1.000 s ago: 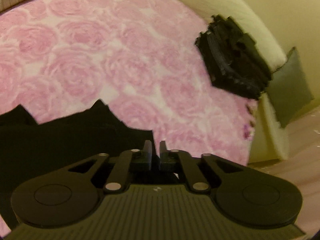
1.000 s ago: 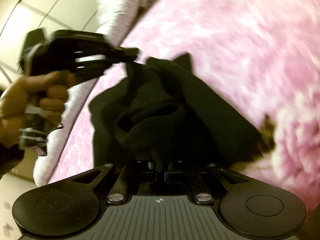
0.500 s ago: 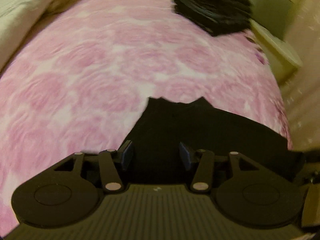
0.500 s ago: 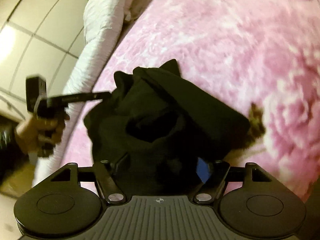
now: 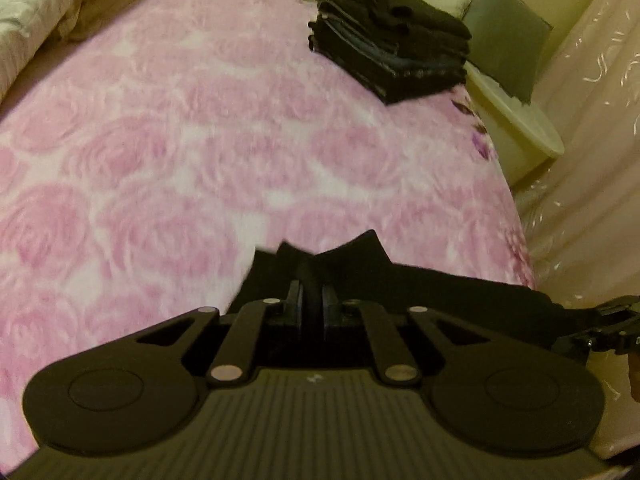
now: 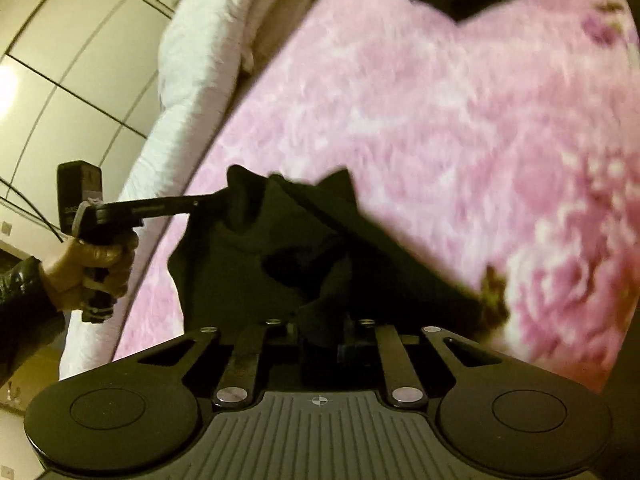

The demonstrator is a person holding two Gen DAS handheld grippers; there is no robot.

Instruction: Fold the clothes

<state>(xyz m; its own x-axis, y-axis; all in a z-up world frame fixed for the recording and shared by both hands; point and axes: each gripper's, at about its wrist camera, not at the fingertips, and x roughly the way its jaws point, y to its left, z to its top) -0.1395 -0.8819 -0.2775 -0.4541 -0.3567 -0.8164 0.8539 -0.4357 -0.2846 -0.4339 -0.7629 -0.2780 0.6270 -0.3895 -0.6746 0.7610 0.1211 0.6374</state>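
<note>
A crumpled black garment (image 5: 420, 280) lies on the pink rose-patterned blanket (image 5: 200, 140). My left gripper (image 5: 311, 300) is shut on a fold at its near edge. In the right wrist view the same garment (image 6: 280, 264) is bunched and partly lifted, and my right gripper (image 6: 322, 332) is shut on a thick bunch of it. The left gripper (image 6: 212, 200) shows there too, pinching the garment's far left corner, held by a hand (image 6: 96, 264). The right gripper's body (image 5: 616, 328) shows at the right edge of the left wrist view.
A stack of folded dark clothes (image 5: 392, 52) sits at the blanket's far right corner, next to a grey cushion (image 5: 508, 48). A white quilt (image 6: 192, 60) runs along the blanket's left side. The bed's right edge (image 5: 520, 216) drops toward the floor.
Both grippers were open half a second ago and have now shut on the black garment. The left gripper has shifted its hold along the edge, and the cloth is pulled wider between the two.
</note>
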